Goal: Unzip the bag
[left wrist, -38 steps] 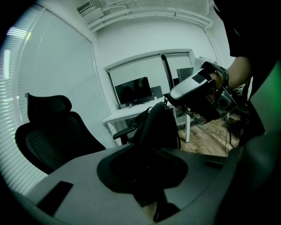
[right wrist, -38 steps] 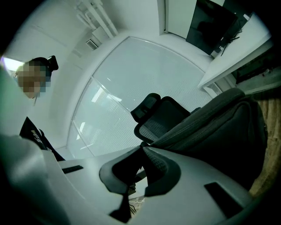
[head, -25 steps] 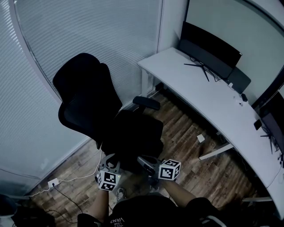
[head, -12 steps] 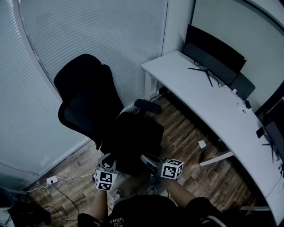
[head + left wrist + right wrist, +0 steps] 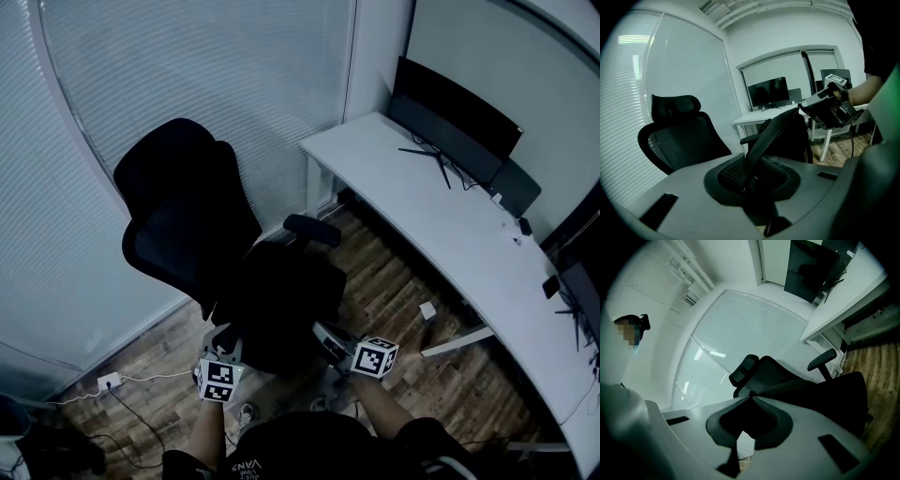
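Faintly: VANS print on shirt [image 5: 281, 442] | left gripper [image 5: 749, 183] grips strap [image 5: 765, 135]

Black office chair [image 5: 187, 216] by closed blinds [image 5: 187, 66]; white desk [image 5: 441, 234] on wood floor [image 5: 394, 300]

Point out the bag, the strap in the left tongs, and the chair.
bag [image 5: 281, 300], head view, its top side.
strap [image 5: 762, 150], left gripper view, its middle stretch.
chair [image 5: 169, 155], head view, its headrest.

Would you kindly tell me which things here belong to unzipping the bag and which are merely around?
Job: bag, its strap clamped in the left gripper, right gripper.
Around: office chair bearing the bag, desk, monitor.
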Motion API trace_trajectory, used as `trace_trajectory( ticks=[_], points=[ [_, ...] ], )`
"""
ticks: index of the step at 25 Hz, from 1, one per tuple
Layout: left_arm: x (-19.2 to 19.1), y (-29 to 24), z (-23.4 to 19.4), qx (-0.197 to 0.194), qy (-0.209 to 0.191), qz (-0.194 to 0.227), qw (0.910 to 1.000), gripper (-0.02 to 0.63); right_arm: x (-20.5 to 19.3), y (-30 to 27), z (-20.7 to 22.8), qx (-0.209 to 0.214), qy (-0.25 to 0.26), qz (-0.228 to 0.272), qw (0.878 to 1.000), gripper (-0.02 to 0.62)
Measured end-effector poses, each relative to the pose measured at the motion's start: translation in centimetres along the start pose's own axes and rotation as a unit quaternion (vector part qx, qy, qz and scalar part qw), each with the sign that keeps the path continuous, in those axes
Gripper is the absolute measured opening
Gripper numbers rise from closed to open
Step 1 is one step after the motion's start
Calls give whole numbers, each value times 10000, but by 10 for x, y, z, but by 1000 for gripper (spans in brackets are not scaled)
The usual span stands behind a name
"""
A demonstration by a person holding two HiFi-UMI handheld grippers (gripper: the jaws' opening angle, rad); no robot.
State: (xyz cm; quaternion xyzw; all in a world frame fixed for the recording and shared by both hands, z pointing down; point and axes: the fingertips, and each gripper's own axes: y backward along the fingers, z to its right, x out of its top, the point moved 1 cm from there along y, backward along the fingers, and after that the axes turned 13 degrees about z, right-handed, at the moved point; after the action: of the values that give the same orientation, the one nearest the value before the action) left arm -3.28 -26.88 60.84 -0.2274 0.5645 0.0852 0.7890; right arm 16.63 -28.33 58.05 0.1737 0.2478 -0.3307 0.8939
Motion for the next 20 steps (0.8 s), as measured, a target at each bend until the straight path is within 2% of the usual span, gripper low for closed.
trace_trajectory(
  ticks=[20],
  points=[
    [-2,-2,7,63,-22,-68,10000,95,30,39,64,-845,-190,505,9950,46]
  ],
)
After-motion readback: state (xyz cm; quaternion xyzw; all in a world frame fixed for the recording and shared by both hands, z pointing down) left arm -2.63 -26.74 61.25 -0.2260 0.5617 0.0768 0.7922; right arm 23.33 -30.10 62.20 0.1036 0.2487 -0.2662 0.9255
